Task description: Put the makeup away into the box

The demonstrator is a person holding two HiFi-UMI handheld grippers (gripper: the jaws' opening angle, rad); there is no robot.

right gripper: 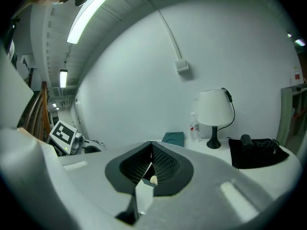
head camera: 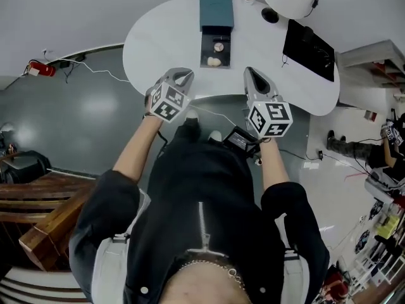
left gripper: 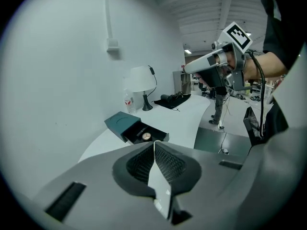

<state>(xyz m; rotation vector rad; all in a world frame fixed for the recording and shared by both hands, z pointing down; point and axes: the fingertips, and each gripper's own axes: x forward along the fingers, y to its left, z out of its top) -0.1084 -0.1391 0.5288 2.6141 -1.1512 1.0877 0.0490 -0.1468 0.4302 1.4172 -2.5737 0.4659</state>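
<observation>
Left gripper (left gripper: pixel 154 143) first: jaws pressed together, nothing between them, hovering off the near edge of the white table (head camera: pixel 164 37). Ahead and just to its right is the teal box (head camera: pixel 216 8), drawer (head camera: pixel 226 57) pulled out toward us. The makeup's already inside: a round compact (head camera: pixel 219 46) and a cream sponge (head camera: pixel 214 61). The compact looks light, hard, slick and probably breakable, so pinch across its rim. The sponge is soft; squeeze its middle gently. Right gripper (head camera: pixel 253 75), drawer ahead-left of it: jaws together too. There's a cream speck low at their seam, pinched or lying beyond, can't tell.
</observation>
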